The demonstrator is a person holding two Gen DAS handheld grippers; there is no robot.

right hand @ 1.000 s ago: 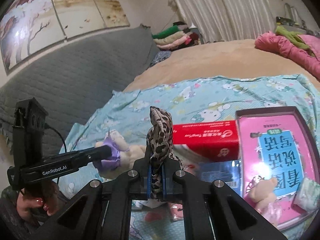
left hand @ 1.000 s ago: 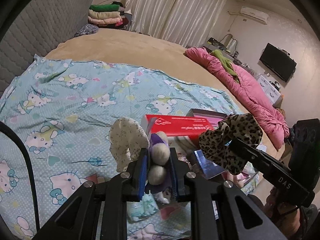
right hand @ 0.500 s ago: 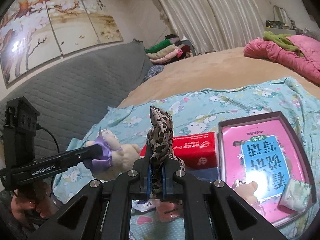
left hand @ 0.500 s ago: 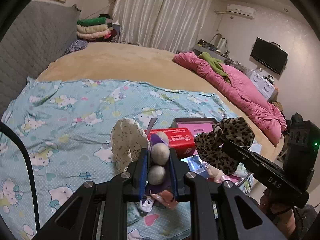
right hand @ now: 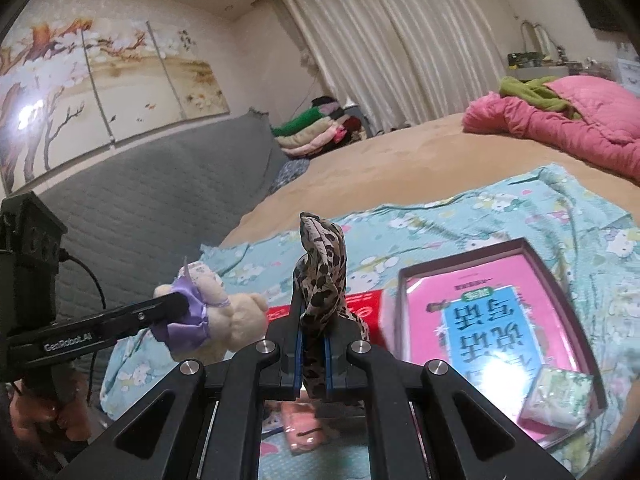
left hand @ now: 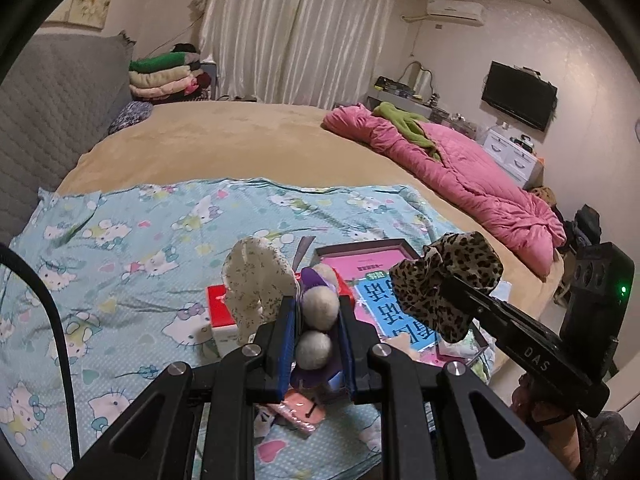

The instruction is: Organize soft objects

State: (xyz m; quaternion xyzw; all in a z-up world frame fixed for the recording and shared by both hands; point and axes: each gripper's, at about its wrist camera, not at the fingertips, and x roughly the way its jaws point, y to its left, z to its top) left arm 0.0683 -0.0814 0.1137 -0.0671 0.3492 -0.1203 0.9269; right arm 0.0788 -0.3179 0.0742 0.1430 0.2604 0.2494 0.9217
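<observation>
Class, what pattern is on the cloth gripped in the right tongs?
Leopard print, brown with dark spots, on the cloth. It shows best in the right wrist view.

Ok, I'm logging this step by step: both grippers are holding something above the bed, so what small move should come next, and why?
Probably carry both toward one bare patch of the Hello Kitty sheet and lower them. The left gripper is shut on the plush toy, the right gripper on the leopard-print cloth; both hang clear above the red box and pink book box, so nothing is sorted yet.
</observation>
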